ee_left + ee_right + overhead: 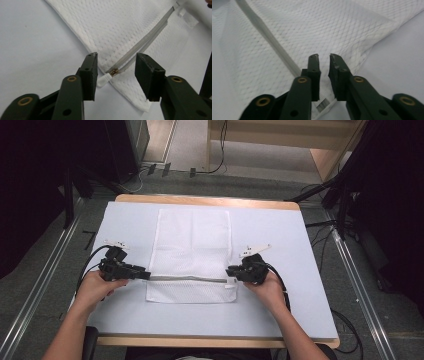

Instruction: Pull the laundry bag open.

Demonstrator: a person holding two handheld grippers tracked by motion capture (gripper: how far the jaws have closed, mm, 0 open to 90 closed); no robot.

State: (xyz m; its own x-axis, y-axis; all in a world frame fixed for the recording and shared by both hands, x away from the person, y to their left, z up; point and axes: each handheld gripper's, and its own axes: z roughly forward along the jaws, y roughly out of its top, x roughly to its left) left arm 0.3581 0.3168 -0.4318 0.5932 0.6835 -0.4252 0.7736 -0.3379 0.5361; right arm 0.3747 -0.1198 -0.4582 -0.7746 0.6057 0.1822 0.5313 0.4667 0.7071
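A white mesh bag [192,245] lies flat on the pale table cover [300,295], with a grey zipper [187,279] running across near its front end. My left gripper [145,274] sits at the zipper's left end. It is open [116,58], and the metal zipper slider [113,73] with its white pull tab [103,80] lies between the jaws, untouched. My right gripper [231,271] is at the zipper's right end. Its jaws [323,56] stand almost together, pinching the mesh bag [312,30] at its edge beside the zipper [269,37].
A small printed label [323,103] shows on the bag's edge under the right jaws. The table's wooden rim [210,200] borders the cover at the back. Cables trail from both grippers off the table sides. Shelving and dark stands are beyond the table.
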